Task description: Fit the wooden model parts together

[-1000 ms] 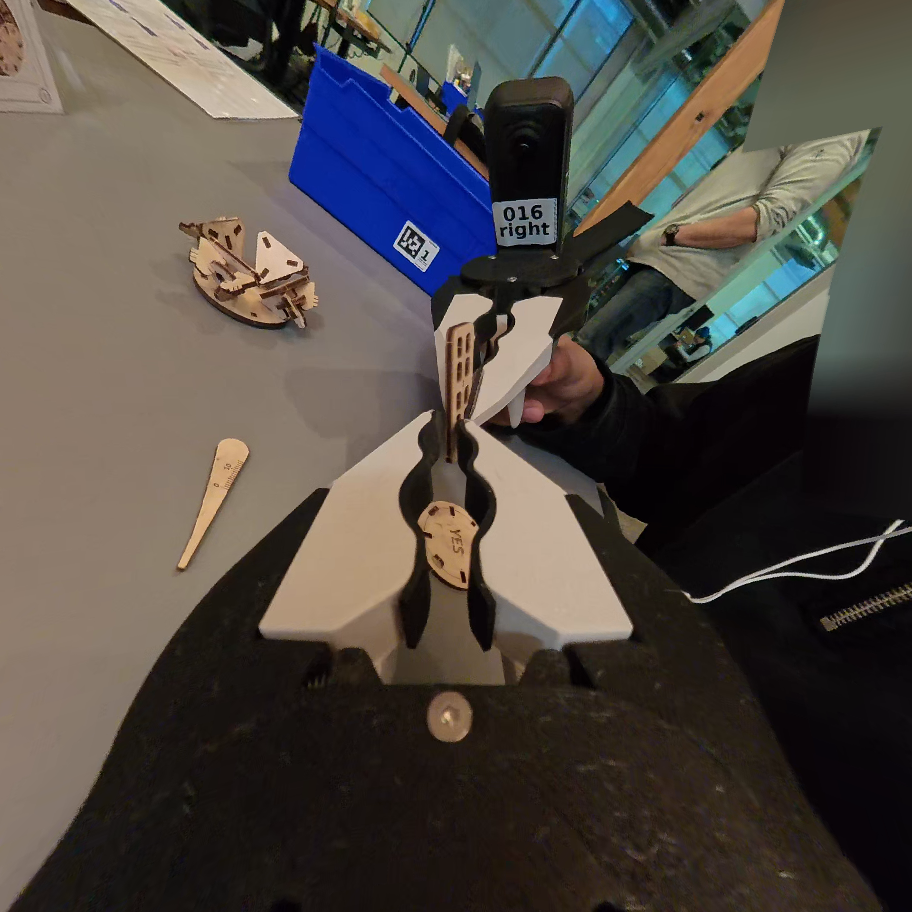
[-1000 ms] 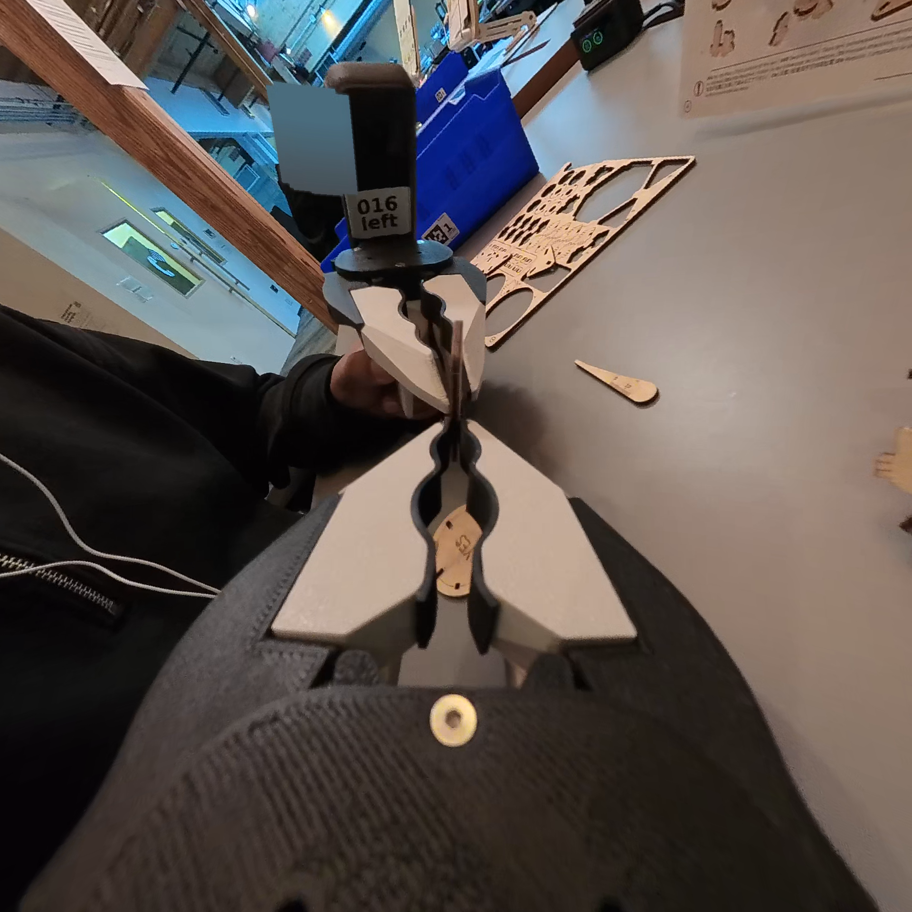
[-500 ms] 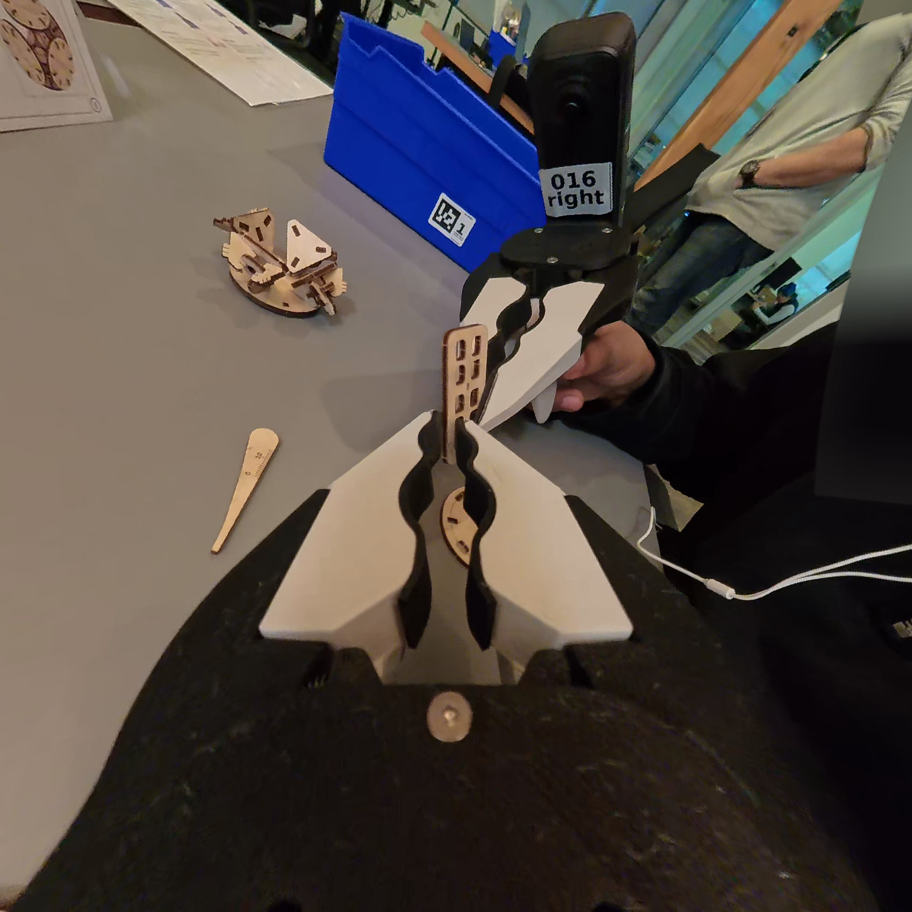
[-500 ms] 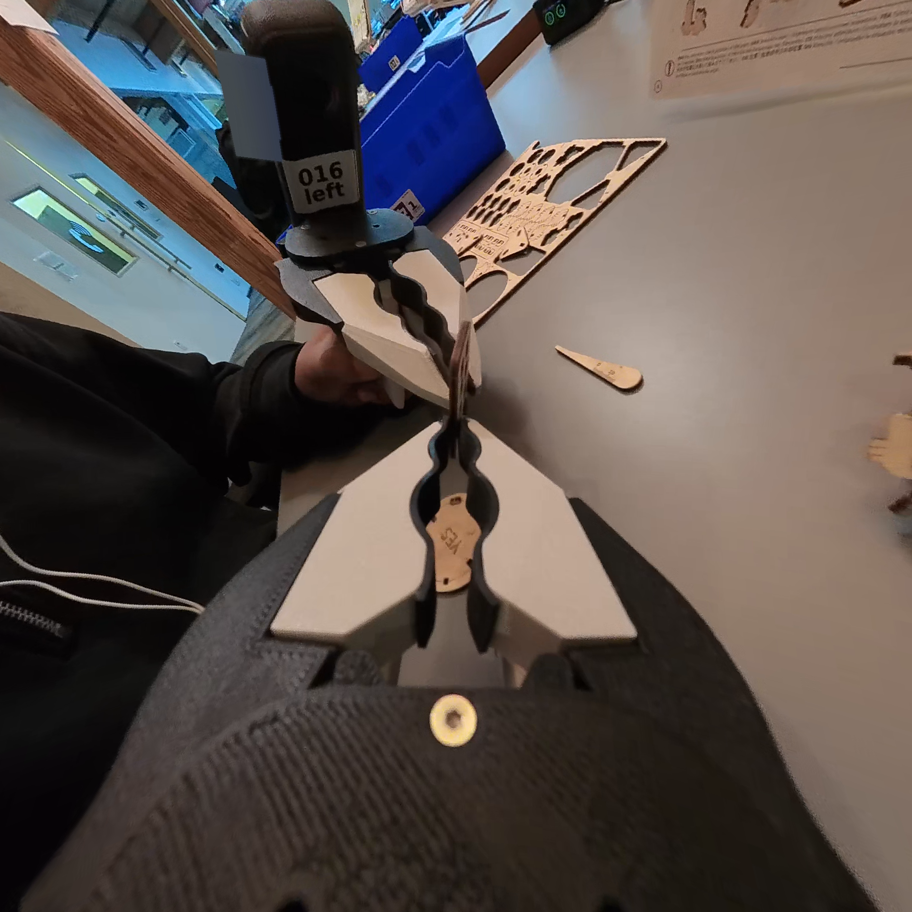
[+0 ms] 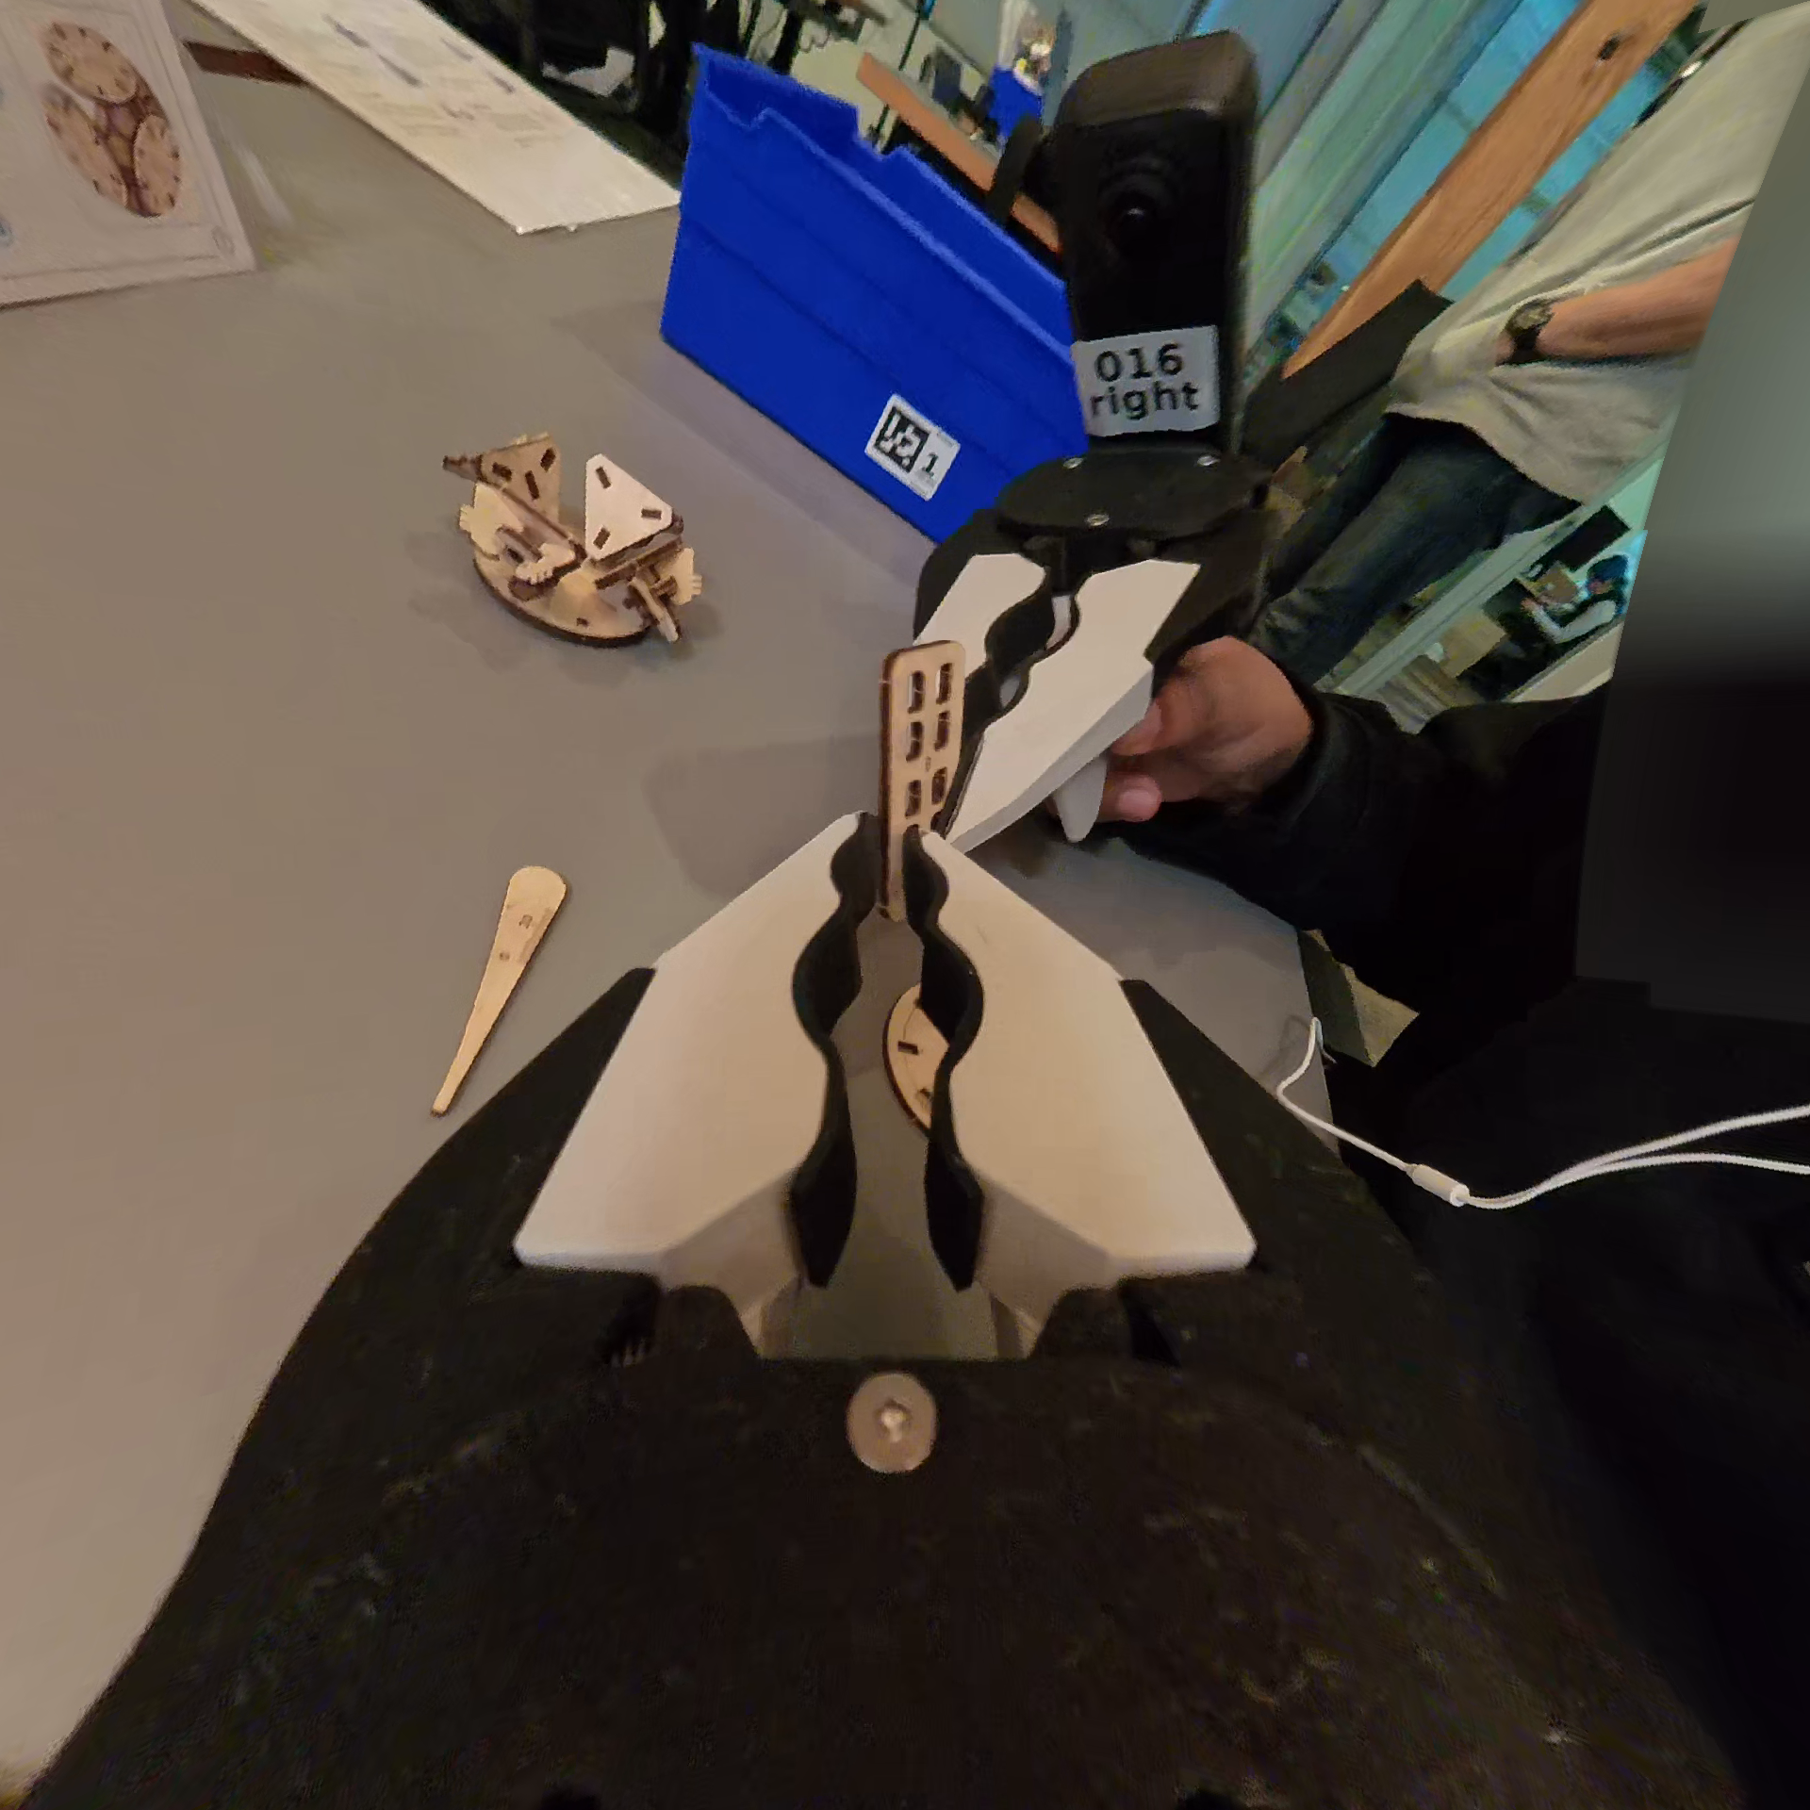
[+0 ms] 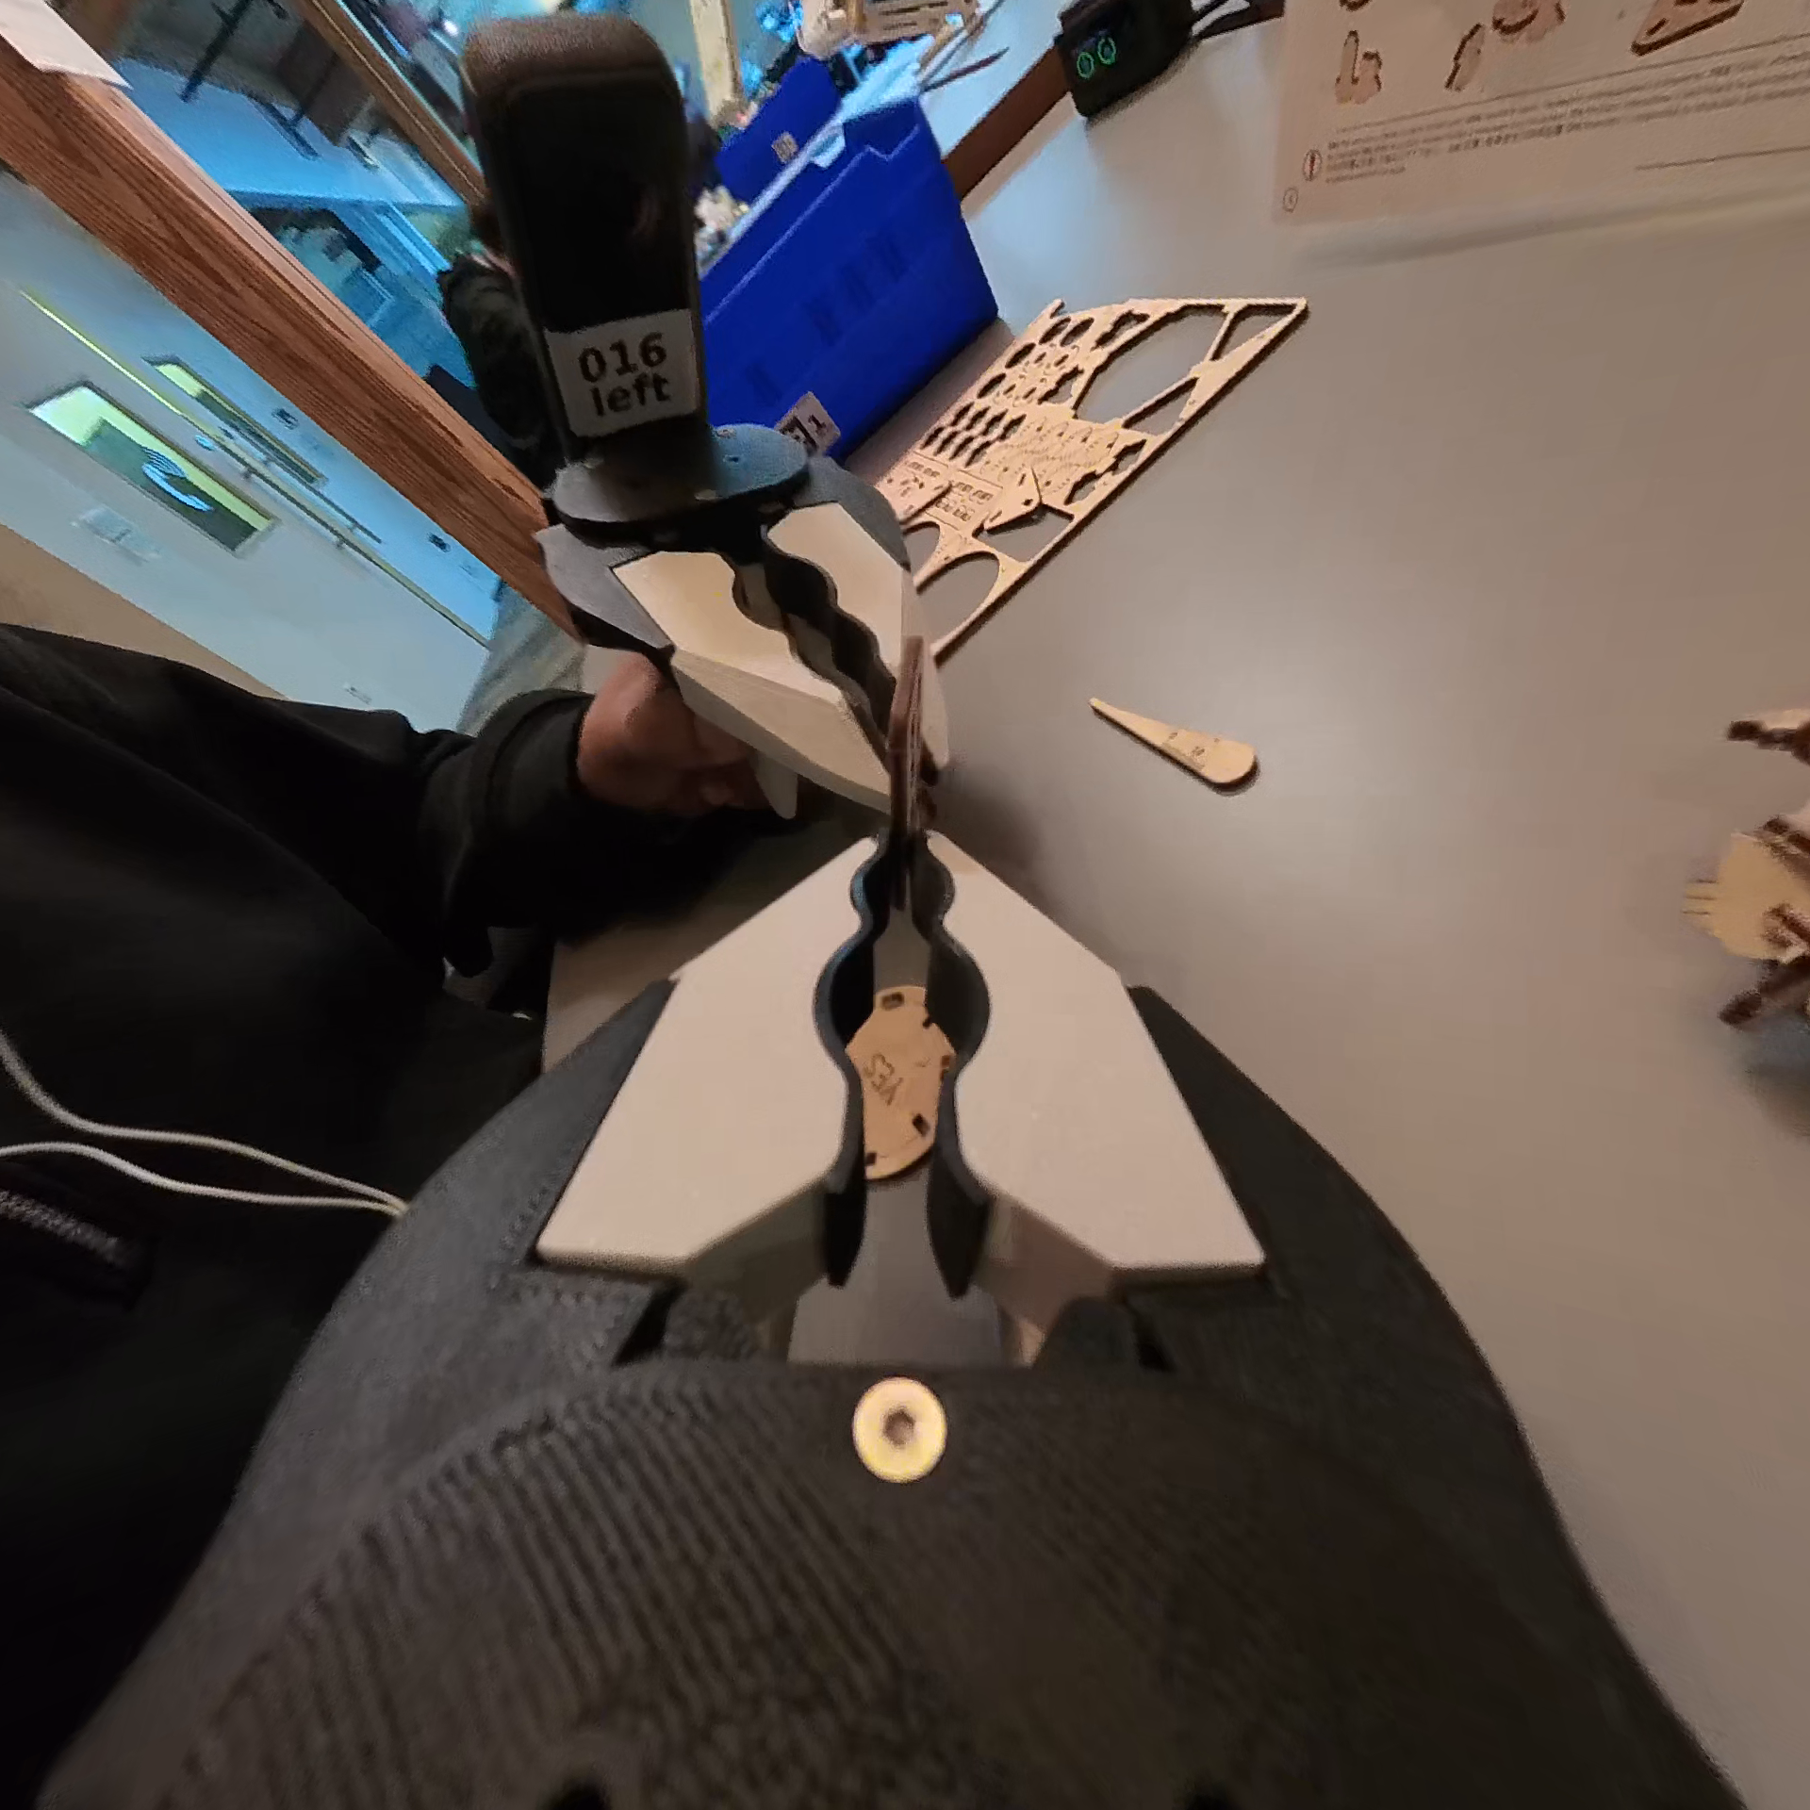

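On the grey table (image 5: 245, 784) you have one blue bin (image 5: 842, 323), one cut-out wooden sheet (image 6: 1068, 460) lying beside that bin, one small wooden model (image 5: 578, 548) in front of the bin, one tapered wooden stick (image 5: 504, 979) nearer to you than the model, and one round wooden disc (image 6: 896, 1087) lying flat under your grippers. There are two grippers and one slotted wooden strip (image 5: 919, 754).

The strip is thin, pale, rectangular with rounded corners, and has two rows of small dark slots. It stands upright above the disc, away from the bin.

Your left gripper (image 5: 893, 842) is clenched on the lower end of the strip, both black pads pressing its faces. Your right gripper (image 6: 899, 862) comes from the opposite side, its tips closed on the edge of the same strip, so the strip stands between the two claws
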Available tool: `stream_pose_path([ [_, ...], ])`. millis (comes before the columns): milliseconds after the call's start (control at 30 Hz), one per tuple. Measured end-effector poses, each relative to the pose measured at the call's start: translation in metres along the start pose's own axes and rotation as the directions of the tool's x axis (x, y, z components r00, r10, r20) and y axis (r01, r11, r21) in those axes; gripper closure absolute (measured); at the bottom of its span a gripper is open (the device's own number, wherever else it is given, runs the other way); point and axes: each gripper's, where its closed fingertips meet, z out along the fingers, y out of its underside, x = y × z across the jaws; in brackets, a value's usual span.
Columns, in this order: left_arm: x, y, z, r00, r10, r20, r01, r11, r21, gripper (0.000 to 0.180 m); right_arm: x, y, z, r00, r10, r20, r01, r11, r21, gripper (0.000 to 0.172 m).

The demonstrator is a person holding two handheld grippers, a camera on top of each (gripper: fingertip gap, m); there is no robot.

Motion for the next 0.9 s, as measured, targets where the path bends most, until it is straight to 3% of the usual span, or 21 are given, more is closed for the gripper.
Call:
stream_pose_path([
  [100,0.003,-0.003,-0.001,1.0,0.01,-0.022,-0.009,1.0,0.021,0.176,-0.003,-0.005,-0.004,0.998,0.028,0.053,-0.029,0.999,0.028,0.172],
  [300,-0.004,-0.008,-0.009,1.0,0.013,0.012,-0.014,0.999,0.05,0.173,0.003,-0.004,-0.007,1.0,0.002,0.03,-0.003,1.0,0.015,0.172],
  [400,0.002,-0.008,-0.009,0.997,-0.044,-0.057,0.048,0.997,0.055,0.172,0.015,-0.004,-0.009,0.972,-0.192,-0.135,0.189,0.981,-0.035,0.172],
  [467,0.01,-0.012,-0.01,0.984,-0.107,-0.144,0.119,0.99,0.081,0.167,0.026,-0.008,-0.012,0.861,-0.414,-0.297,0.399,0.91,-0.113,0.172],
  [600,0.016,-0.028,-0.02,0.952,-0.162,-0.261,0.215,0.958,0.188,0.162,0.029,-0.021,-0.016,0.423,-0.77,-0.477,0.735,0.6,-0.317,0.171],
  [667,0.018,-0.031,-0.021,0.92,-0.225,-0.321,0.296,0.936,0.192,0.156,0.028,-0.022,-0.014,0.222,-0.849,-0.479,0.794,0.442,-0.416,0.171],
  [733,0.013,-0.028,-0.018,0.884,-0.318,-0.342,0.391,0.904,0.171,0.15,0.026,-0.022,-0.013,0.076,-0.882,-0.464,0.811,0.325,-0.486,0.171],
  [833,0.001,-0.02,-0.012,0.879,-0.38,-0.288,0.433,0.888,0.152,0.151,0.021,-0.026,-0.011,-0.084,-0.89,-0.447,0.817,0.195,-0.542,0.171],
  [900,0.004,-0.02,-0.011,0.866,-0.392,-0.309,0.449,0.883,0.138,0.153,0.02,-0.026,-0.009,-0.144,-0.894,-0.425,0.807,0.142,-0.573,0.171],
])
